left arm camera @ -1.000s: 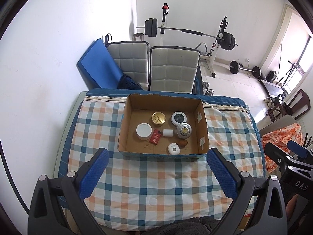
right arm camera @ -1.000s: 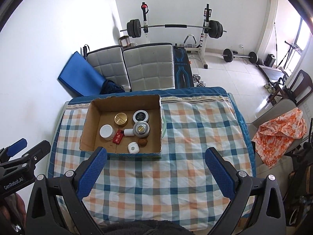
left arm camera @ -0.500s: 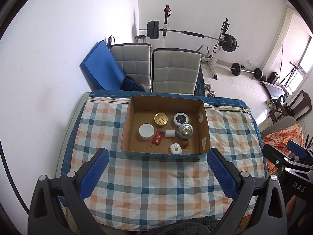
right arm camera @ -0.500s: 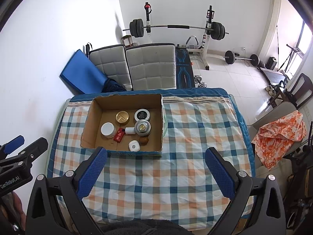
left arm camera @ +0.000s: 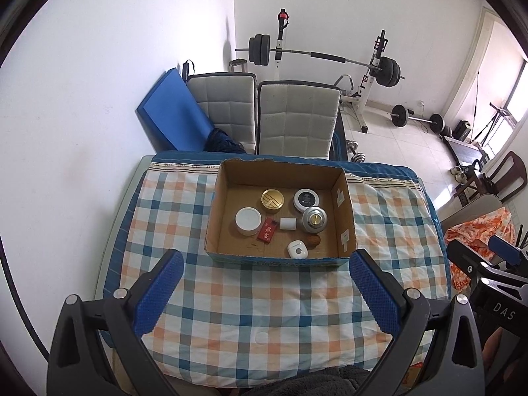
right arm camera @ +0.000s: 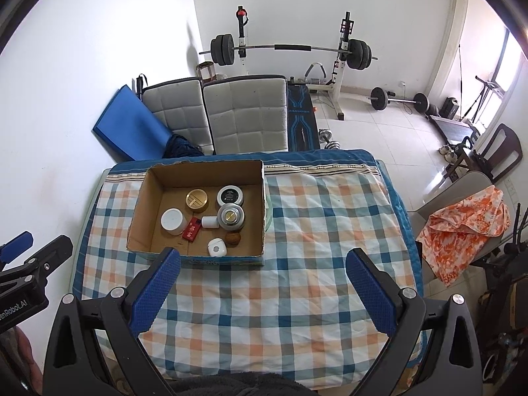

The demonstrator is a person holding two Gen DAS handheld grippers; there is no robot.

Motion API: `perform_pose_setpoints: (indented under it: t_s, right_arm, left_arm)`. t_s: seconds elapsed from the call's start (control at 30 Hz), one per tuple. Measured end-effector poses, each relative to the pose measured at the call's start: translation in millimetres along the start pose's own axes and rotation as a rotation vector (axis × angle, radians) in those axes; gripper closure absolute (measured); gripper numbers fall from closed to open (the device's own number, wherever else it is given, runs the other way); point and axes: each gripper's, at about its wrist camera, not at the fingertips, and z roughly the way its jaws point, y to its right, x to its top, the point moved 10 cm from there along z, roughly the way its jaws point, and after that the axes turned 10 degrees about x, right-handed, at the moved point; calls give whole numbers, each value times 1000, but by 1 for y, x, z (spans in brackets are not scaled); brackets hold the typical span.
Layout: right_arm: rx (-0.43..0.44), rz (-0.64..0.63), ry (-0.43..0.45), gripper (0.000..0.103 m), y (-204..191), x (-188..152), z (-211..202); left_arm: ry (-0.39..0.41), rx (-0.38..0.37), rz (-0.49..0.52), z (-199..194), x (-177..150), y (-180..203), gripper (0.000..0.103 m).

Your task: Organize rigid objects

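Note:
An open cardboard box (left arm camera: 227, 178) (right arm camera: 145, 191) stands on the checked tablecloth at the table's far side. Inside lie a gold tin (left arm camera: 272, 200), a black-lidded jar (left arm camera: 307, 199), a silver tin (left arm camera: 315, 219), a white-lidded jar (left arm camera: 247, 219), a red packet (left arm camera: 267, 229), a small white cylinder (left arm camera: 287, 223), a white case (left arm camera: 297, 249) and a brown nut-like piece (left arm camera: 313, 240). My left gripper (left arm camera: 265, 292) is open and empty, high above the table's near side. My right gripper (right arm camera: 262, 285) is open and empty, also held high.
Two grey padded chairs (left arm camera: 297, 122) and a blue mat (left arm camera: 175, 122) stand behind the table. A barbell rack (right arm camera: 290, 49) is at the back wall. An orange cloth on a chair (right arm camera: 462, 224) is at the right. The checked tablecloth (right arm camera: 330, 231) covers the table.
Both grippers have risen and pulled back a little, so the box and table look smaller and lower in both views. Nothing in the box has moved.

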Motion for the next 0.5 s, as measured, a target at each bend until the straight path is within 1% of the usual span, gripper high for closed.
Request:
perform_pose_setpoints:
  t_s: [0.5]
  right_arm:
    - [-21,11,19,1,9,1,-4]
  left_arm:
    - [3,-6,10,-1,4,4,0]
